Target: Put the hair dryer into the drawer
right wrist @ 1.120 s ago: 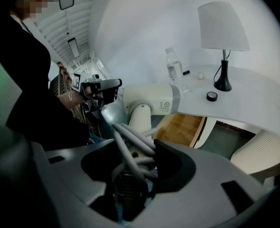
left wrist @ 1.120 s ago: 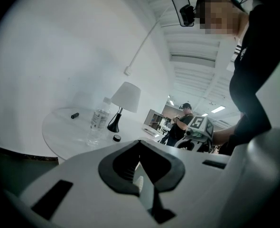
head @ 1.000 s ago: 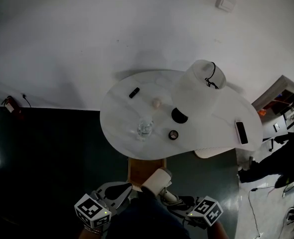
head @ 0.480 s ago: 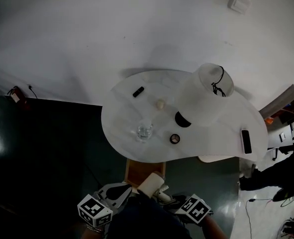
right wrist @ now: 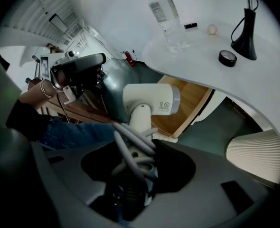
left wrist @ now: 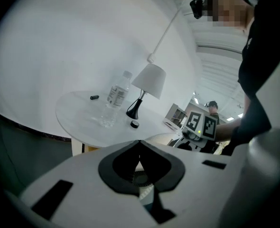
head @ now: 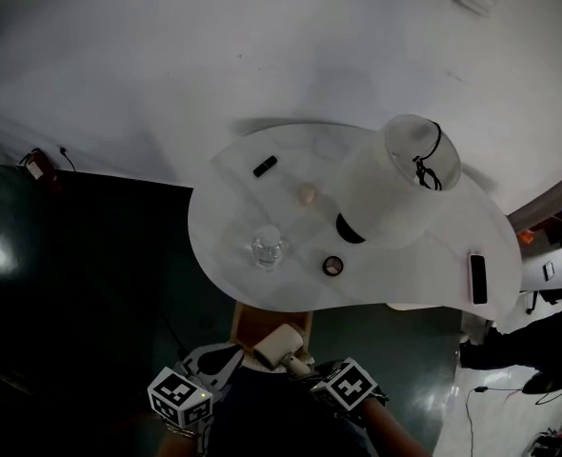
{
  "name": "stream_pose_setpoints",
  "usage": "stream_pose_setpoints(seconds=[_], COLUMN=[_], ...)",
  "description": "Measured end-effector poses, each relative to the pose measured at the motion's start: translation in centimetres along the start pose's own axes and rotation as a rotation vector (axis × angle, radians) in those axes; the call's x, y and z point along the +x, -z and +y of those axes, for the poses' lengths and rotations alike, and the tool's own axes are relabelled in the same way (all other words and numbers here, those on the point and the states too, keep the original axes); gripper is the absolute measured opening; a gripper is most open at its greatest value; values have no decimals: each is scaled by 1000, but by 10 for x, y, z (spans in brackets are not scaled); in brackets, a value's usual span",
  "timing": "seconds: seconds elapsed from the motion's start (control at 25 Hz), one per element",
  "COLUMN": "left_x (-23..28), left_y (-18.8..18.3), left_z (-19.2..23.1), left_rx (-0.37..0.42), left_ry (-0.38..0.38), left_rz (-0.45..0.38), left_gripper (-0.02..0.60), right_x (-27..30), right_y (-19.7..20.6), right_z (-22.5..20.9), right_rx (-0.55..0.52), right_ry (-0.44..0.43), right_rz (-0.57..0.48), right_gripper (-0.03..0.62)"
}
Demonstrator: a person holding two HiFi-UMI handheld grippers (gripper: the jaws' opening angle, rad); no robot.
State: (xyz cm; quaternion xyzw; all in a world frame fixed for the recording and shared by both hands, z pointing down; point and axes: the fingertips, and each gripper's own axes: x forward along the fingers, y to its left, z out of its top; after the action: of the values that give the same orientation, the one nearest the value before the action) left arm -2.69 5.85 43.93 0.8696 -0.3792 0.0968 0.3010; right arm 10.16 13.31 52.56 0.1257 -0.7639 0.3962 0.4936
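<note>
The white hair dryer (head: 279, 344) hangs just over the open wooden drawer (head: 250, 323) under the table's near edge. My right gripper (head: 305, 365) is shut on its handle, where the grey cord is wound. In the right gripper view the dryer's barrel (right wrist: 152, 99) sticks out beyond my right gripper (right wrist: 135, 146), with the drawer's wooden bottom (right wrist: 190, 103) behind it. My left gripper (head: 216, 358) waits left of the dryer beside the drawer. In its own view the left gripper (left wrist: 139, 148) has its jaws together and holds nothing.
The round white table (head: 405, 274) carries a white lamp (head: 395, 184), a clear bottle (head: 266, 248), a small round tin (head: 332, 266), a pale ball (head: 307, 194), a short black stick (head: 264, 166) and a phone (head: 478, 278). Dark floor lies to the left. A ribbed white bin (right wrist: 258, 156) stands right of the drawer.
The right gripper has moved left and lower with the dryer, closer over the drawer. The left gripper has sunk a little beside it.
</note>
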Motion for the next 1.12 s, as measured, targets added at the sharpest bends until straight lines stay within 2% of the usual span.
stream_pose_setpoints(seconds=[0.2, 0.48, 0.88, 1.12], left_x=[8, 16, 28, 39], left_y=[3, 5, 8, 12], left_z=[9, 17, 37, 50], left_rx=[-23, -43, -57, -69], left_ry=[-49, -61, -12, 43], left_rz=[-3, 16, 87, 133], left_gripper=[8, 8, 8, 8], right_x=[10, 19, 36, 50], right_y=[-9, -20, -37, -44], right_z=[-7, -17, -29, -37], right_rx=[16, 18, 86, 154], right_ry=[-40, -51, -25, -5], right_rz=[6, 36, 51, 51], right_gripper=[220, 220, 221, 221])
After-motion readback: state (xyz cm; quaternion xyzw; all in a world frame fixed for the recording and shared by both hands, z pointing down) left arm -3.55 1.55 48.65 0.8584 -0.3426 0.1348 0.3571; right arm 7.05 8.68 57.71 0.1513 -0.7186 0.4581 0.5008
